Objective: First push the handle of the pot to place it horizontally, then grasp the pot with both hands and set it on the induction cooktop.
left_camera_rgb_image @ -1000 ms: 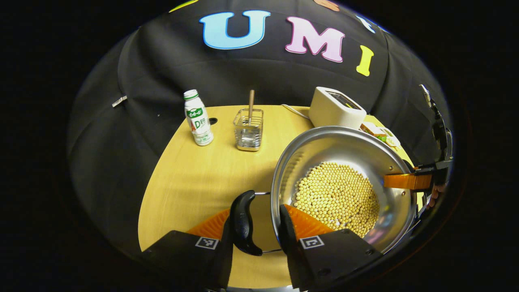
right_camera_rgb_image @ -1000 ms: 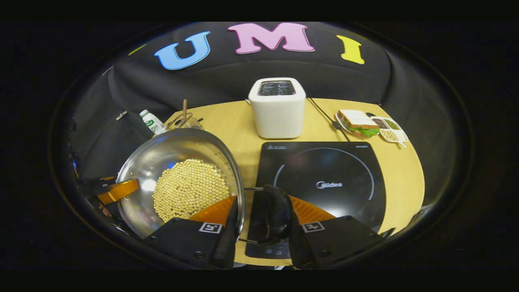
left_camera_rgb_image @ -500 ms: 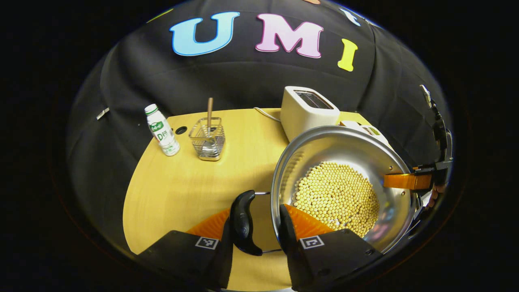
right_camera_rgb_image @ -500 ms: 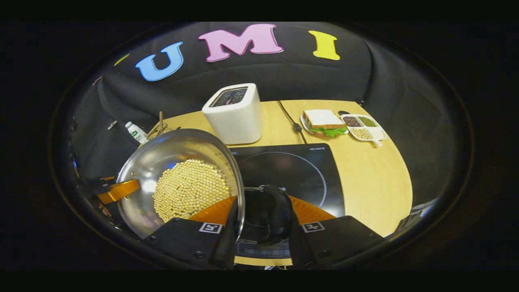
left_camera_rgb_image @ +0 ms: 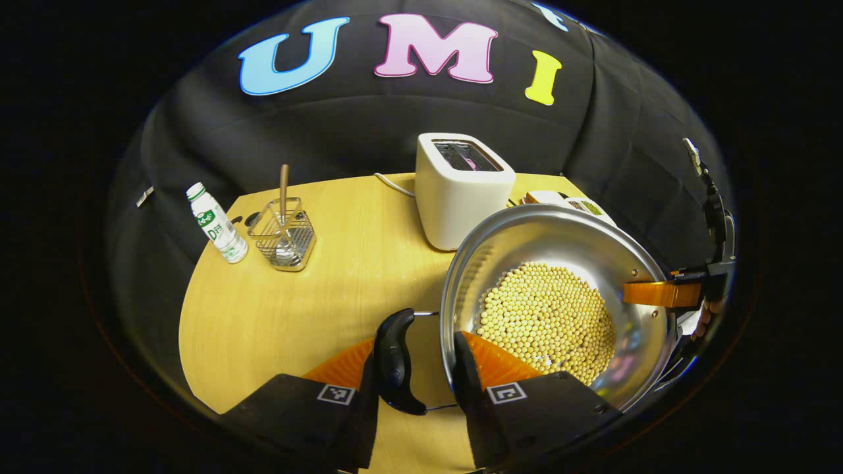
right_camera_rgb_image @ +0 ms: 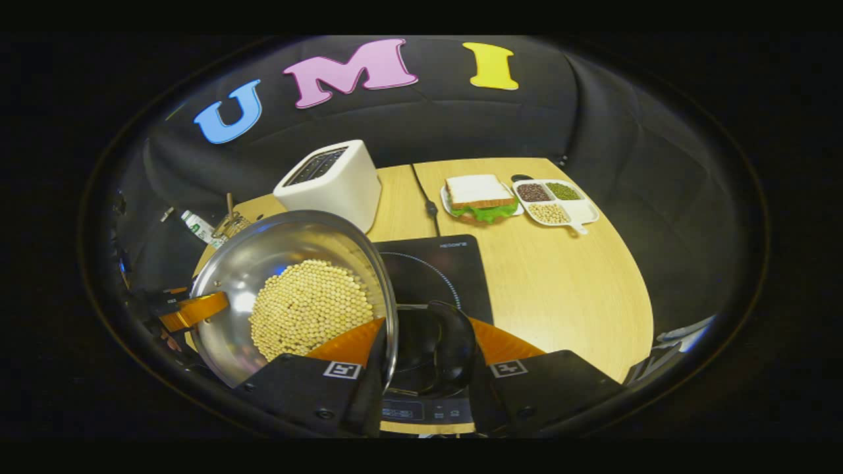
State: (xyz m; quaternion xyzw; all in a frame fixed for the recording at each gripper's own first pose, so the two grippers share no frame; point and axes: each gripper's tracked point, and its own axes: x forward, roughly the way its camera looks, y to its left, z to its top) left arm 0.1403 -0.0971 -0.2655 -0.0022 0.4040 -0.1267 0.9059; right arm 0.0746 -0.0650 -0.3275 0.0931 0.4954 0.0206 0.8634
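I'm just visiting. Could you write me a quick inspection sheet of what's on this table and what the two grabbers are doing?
Surface: wooden table.
Job's things: pot of beans held above the table, partly over the induction cooktop.
Clutter: toaster, bottle, wire basket, sandwich, divided dish.
Grippers: left gripper and right gripper each straddle a pot handle.
Cables: cord behind the cooktop.
Surroundings: black cloth wall.

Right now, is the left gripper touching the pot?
Touching. In the left gripper view, the left gripper straddles the pot rim: one finger presses the black handle outside, the other lies against the inner wall by the beans.
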